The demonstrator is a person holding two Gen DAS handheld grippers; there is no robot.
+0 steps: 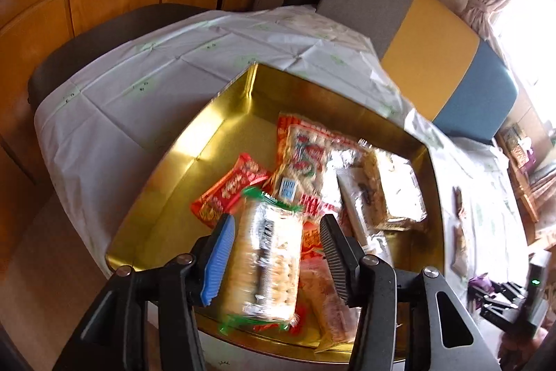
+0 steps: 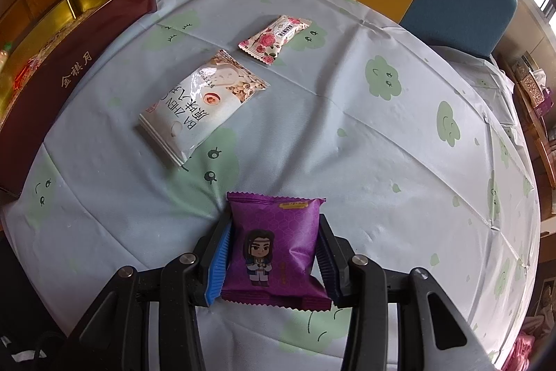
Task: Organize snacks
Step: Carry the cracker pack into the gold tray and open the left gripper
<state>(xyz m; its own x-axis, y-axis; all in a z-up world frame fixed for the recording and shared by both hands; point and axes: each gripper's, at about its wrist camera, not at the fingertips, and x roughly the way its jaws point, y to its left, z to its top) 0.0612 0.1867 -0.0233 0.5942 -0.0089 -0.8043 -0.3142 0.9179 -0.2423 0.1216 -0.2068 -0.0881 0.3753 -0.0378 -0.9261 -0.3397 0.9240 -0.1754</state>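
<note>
In the left wrist view my left gripper (image 1: 278,232) is open above the gold-lined box (image 1: 194,141). A clear cracker pack with green ends (image 1: 266,261) lies blurred between the jaws, a gap showing on its right side. Several packs lie in the box, among them a red-orange pack (image 1: 227,188) and a silver-wrapped pack (image 1: 399,190). In the right wrist view my right gripper (image 2: 274,232) is shut on a purple snack pack (image 2: 276,247) with a cartoon figure. A white pack (image 2: 201,103) and a small pink floral pack (image 2: 274,39) lie on the tablecloth ahead.
The box's dark red outer wall (image 2: 69,72) stands at the left in the right wrist view. A grey, yellow and blue bench (image 1: 431,51) runs behind the table. A dark chair (image 1: 104,37) stands at the far left. Shelves (image 2: 531,86) are at right.
</note>
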